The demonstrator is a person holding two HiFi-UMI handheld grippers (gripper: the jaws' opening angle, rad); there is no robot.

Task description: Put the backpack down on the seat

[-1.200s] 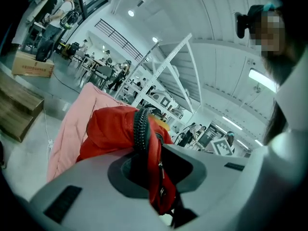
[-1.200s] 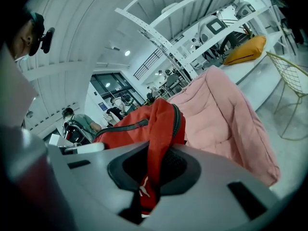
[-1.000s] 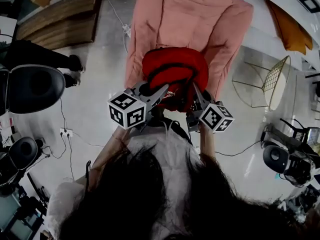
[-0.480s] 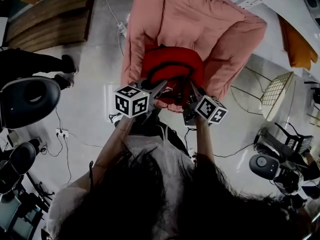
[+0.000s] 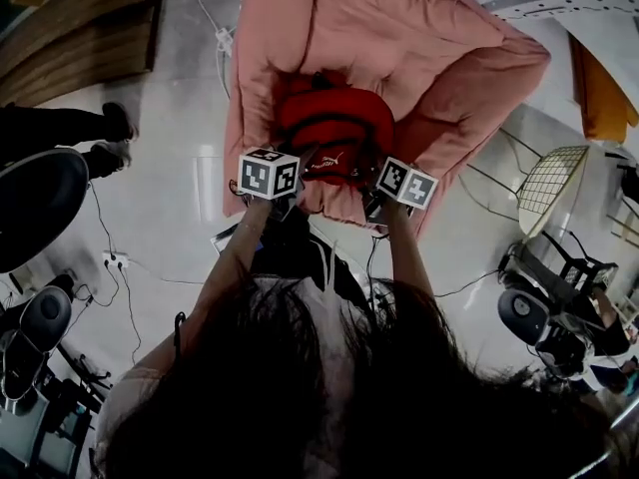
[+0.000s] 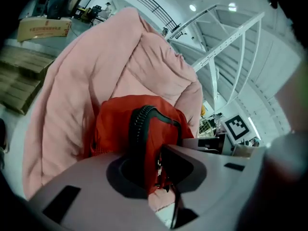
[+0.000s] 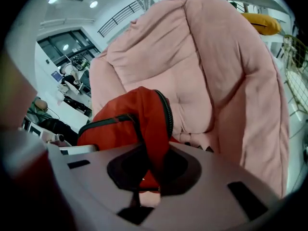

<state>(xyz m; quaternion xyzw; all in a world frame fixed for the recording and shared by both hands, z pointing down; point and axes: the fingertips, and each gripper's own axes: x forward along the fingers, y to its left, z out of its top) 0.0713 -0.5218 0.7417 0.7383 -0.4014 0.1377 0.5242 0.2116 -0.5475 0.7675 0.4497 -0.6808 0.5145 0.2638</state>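
A red backpack [image 5: 334,128] with black zipper trim rests low on the seat of a big pink cushioned chair [image 5: 399,38]. My left gripper [image 5: 300,166] is shut on the backpack's near left edge; in the left gripper view the red fabric and black zipper [image 6: 139,129] run into the closed jaws. My right gripper [image 5: 377,190] is shut on the near right edge, and the right gripper view shows a red fold [image 7: 154,129] pinched between its jaws. The pink chair [image 7: 211,66] rises behind the backpack [image 7: 130,119] in both gripper views.
A gold wire chair [image 5: 549,188] stands to the right. Black office chairs [image 5: 35,203] and a person's dark legs [image 5: 60,128] are at the left, with cables and a power strip [image 5: 115,260] on the grey floor. Wooden pallets [image 5: 80,28] lie at the top left.
Both grippers have gone down and forward with the backpack, from above the seat's front edge to low on the pink cushion. The jaws have stayed closed on it.
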